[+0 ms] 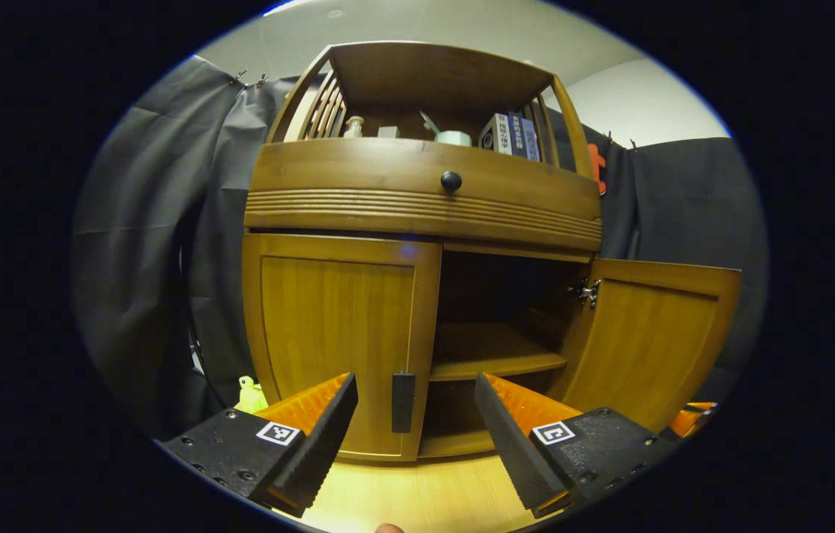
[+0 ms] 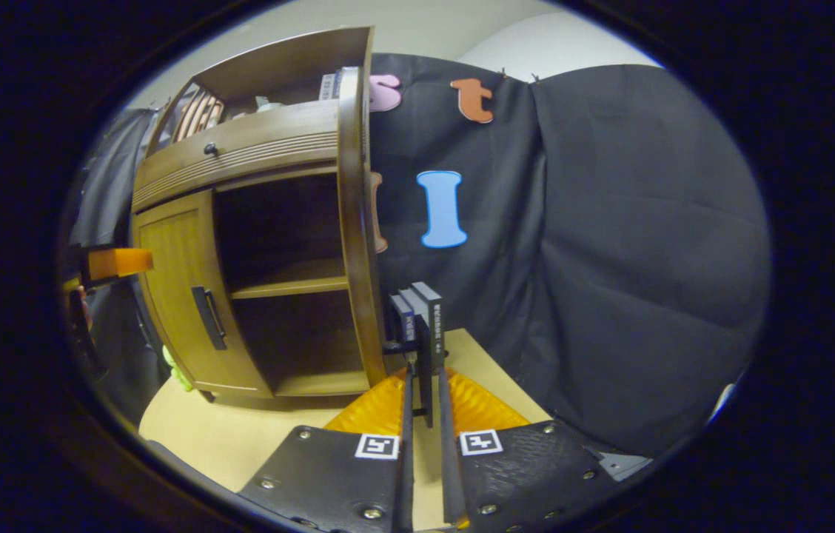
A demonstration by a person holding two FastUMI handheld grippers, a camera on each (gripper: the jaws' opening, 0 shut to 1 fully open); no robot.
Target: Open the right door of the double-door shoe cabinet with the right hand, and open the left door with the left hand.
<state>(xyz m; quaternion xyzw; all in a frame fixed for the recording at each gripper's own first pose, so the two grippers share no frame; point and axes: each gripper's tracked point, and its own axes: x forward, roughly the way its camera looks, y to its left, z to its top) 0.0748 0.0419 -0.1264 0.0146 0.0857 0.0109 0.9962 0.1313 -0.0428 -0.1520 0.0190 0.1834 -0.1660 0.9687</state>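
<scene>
The wooden shoe cabinet [image 1: 417, 200] fills the middle of the left gripper view. Its left door [image 1: 336, 333] is closed, with a black bar handle [image 1: 403, 402] at its inner edge. My left gripper [image 1: 415, 414] is open just in front of that handle, one finger on either side, touching nothing. The right door [image 1: 651, 340] is swung wide open, baring the inner shelf [image 1: 495, 363]. In the right gripper view, my right gripper [image 2: 423, 414] is shut on the thin dark upright handle [image 2: 425, 326] of the right door. The left door [image 2: 180, 289] and its handle [image 2: 209, 317] show there too.
A drawer with a round black knob [image 1: 451, 180] sits above the doors. The open top shelf holds books [image 1: 510, 133] and small items. A yellow toy [image 1: 249, 394] lies at the cabinet's lower left. Light wooden floor [image 1: 417, 496] lies in front, with black cloth on both sides.
</scene>
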